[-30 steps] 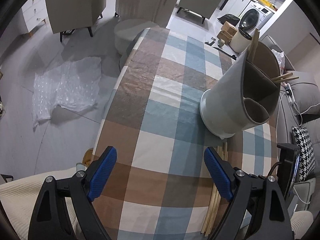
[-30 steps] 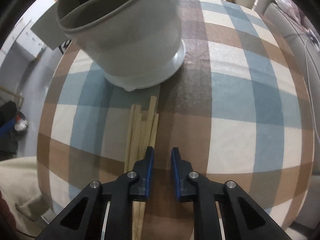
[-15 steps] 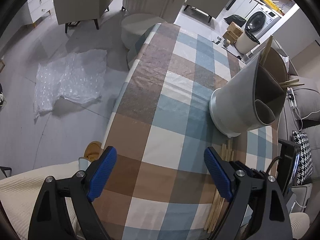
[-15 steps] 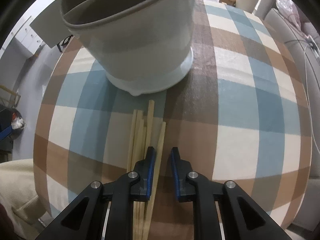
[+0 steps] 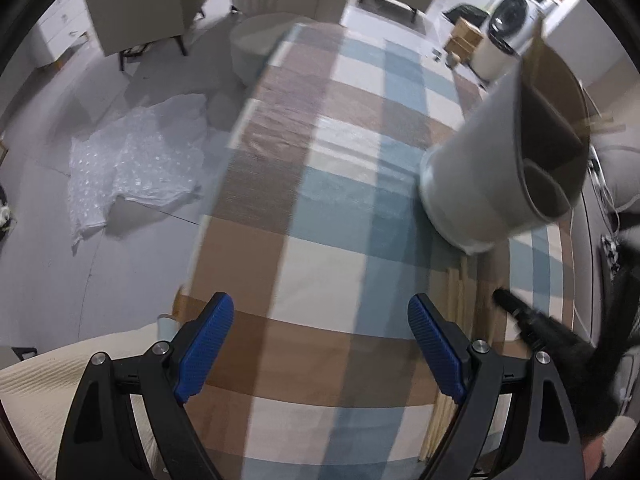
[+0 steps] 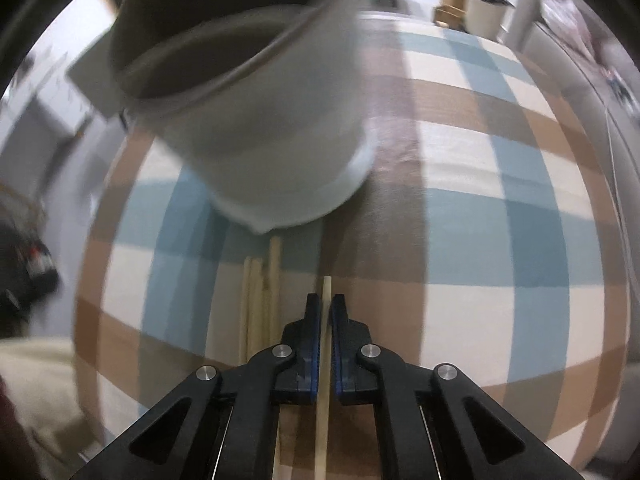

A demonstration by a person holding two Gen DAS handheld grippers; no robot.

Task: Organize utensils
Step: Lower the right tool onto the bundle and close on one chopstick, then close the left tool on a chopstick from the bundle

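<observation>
A white and grey utensil holder with divided compartments stands on the checked tablecloth; it also shows in the left wrist view, with a few wooden sticks in a far compartment. Several wooden chopsticks lie just in front of it; they also show in the left wrist view. My right gripper is shut on one chopstick, which sticks out ahead of the tips, apart from the pile. My left gripper is open and empty over the cloth, left of the pile. The right gripper shows beside it.
The table's left edge drops to a grey floor with bubble wrap. Armchairs and a round stool stand beyond the table's far end. A sofa with cushions is on the right.
My right gripper has closed on one chopstick and drawn it away from the pile. The left gripper has stayed open and its view has swung slightly.
</observation>
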